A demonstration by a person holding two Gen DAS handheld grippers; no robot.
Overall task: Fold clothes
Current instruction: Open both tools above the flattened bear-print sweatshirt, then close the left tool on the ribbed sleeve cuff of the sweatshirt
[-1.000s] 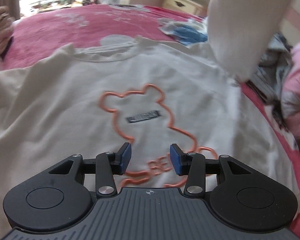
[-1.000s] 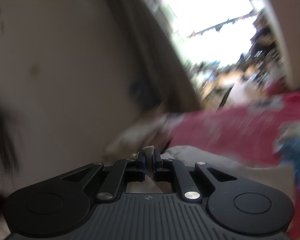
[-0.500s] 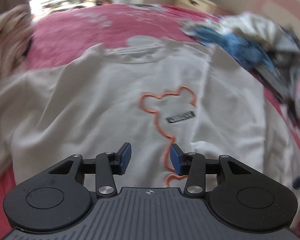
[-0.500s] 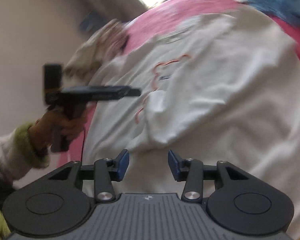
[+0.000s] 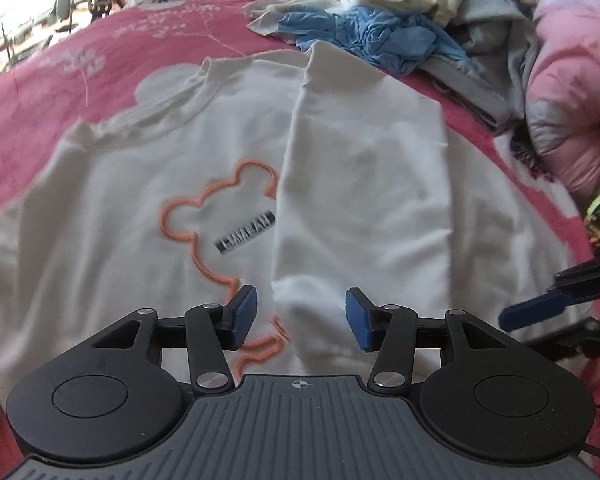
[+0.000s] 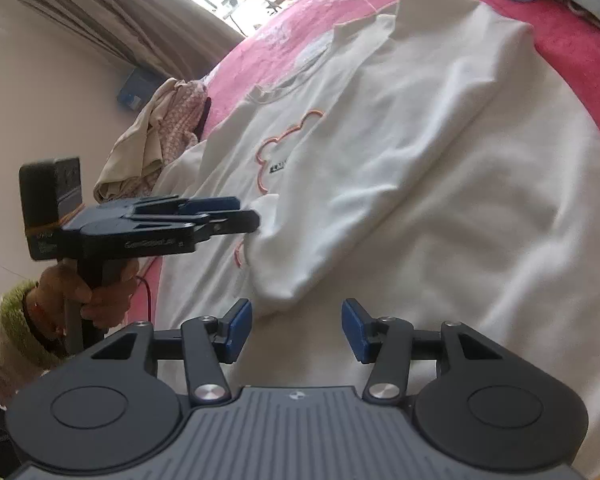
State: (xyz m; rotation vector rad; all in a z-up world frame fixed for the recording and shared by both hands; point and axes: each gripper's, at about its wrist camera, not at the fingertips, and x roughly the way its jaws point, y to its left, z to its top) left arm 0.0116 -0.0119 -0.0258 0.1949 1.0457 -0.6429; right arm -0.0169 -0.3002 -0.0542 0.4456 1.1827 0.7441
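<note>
the white cotton sweatshirt with an orange bear outline (image 5: 148,208) lies flat on the pink bedspread (image 5: 80,68), one sleeve folded across its chest. the left gripper (image 5: 300,314) and right gripper (image 6: 296,330) hover level above it, fingers spread, holding nothing.
</note>
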